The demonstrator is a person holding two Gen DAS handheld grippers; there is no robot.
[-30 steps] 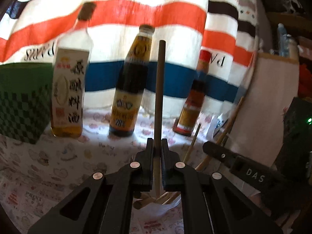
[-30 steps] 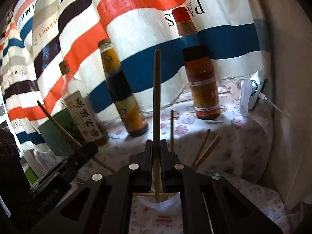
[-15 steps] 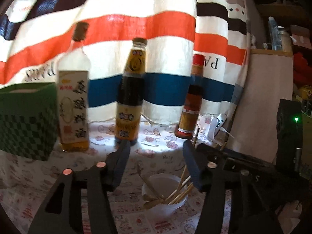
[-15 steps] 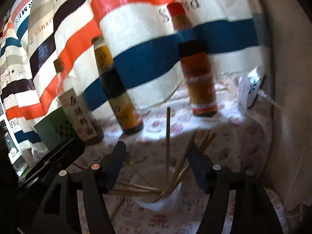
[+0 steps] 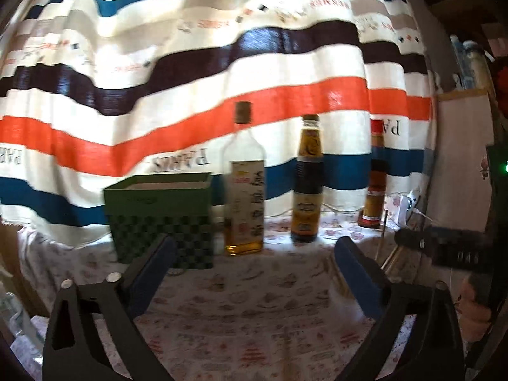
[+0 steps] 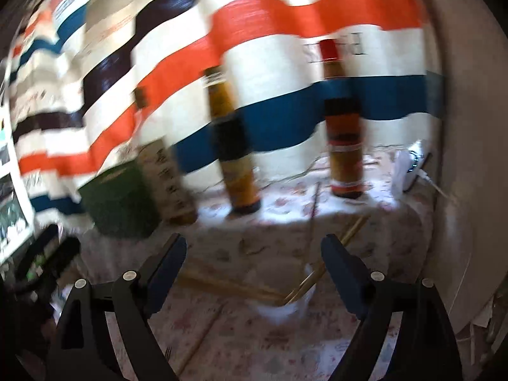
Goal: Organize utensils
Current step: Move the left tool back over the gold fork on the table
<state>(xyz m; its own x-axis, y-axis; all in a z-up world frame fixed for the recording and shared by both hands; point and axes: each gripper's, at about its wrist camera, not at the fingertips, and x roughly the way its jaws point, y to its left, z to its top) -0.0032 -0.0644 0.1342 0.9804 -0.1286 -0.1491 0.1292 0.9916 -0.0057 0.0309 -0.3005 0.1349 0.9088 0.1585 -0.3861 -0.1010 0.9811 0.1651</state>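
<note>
My right gripper (image 6: 254,247) hovers just above and behind a white cup (image 6: 285,309). Its jaws are opening and nothing is between them. Several wooden chopsticks (image 6: 312,281) lean out of the cup, and one lies across its rim. This view is blurred by motion. My left gripper (image 5: 254,254) faces the back of the table, its jaws also opening and empty. In the left wrist view the cup is hidden, and only chopstick tips (image 5: 390,256) show beside the right gripper's black finger (image 5: 422,242).
A green checked box (image 5: 158,216) stands at the back left. Three sauce bottles stand in a row beside it: a clear one (image 5: 243,197), a dark one (image 5: 308,190) and a red-capped one (image 5: 376,184). A striped cloth hangs behind. A white plug (image 6: 412,168) sits at the back right.
Both grippers were shut on upright chopsticks over the cup. They let go, the chopsticks dropped into the cup, and both opened wide. The left gripper swung left, losing sight of the cup.
</note>
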